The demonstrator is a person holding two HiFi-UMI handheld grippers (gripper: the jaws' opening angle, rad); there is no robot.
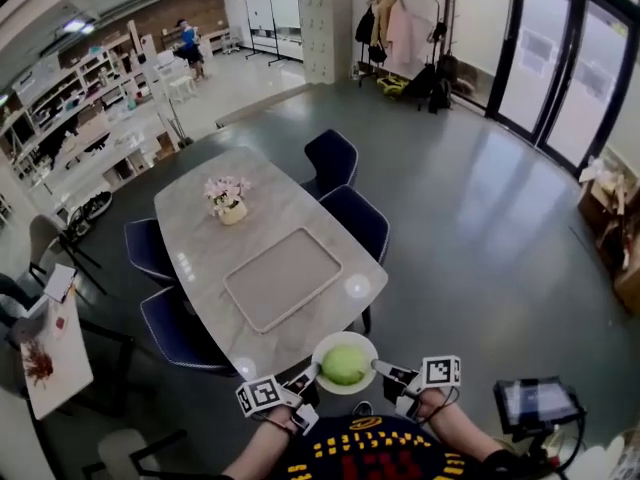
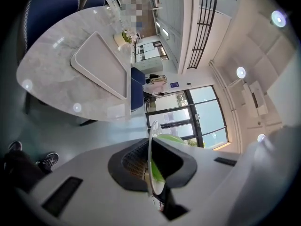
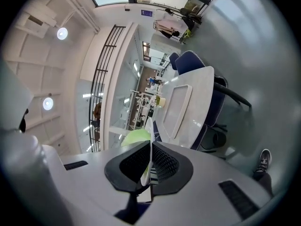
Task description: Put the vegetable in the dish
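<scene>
A white dish [image 1: 322, 349] holding a round green vegetable [image 1: 345, 365] hangs in the air just off the near end of the marble table [image 1: 200, 233]. My left gripper [image 1: 305, 380] is shut on the dish's left rim, and my right gripper [image 1: 385, 370] is shut on its right rim. In the left gripper view the rim [image 2: 151, 140] runs edge-on between the jaws of the left gripper [image 2: 151, 173], with the vegetable [image 2: 170, 138] behind it. The right gripper view shows the right gripper [image 3: 149, 166] clamping the rim [image 3: 149, 138], green vegetable [image 3: 135, 136] to the left.
A grey rectangular tray [image 1: 283, 278] lies on the table's near half, and a flower pot [image 1: 228, 200] stands further back. Dark blue chairs [image 1: 352, 218] flank both sides of the table. A small side table [image 1: 50, 353] is at the left, and a tablet [image 1: 535, 403] at the lower right.
</scene>
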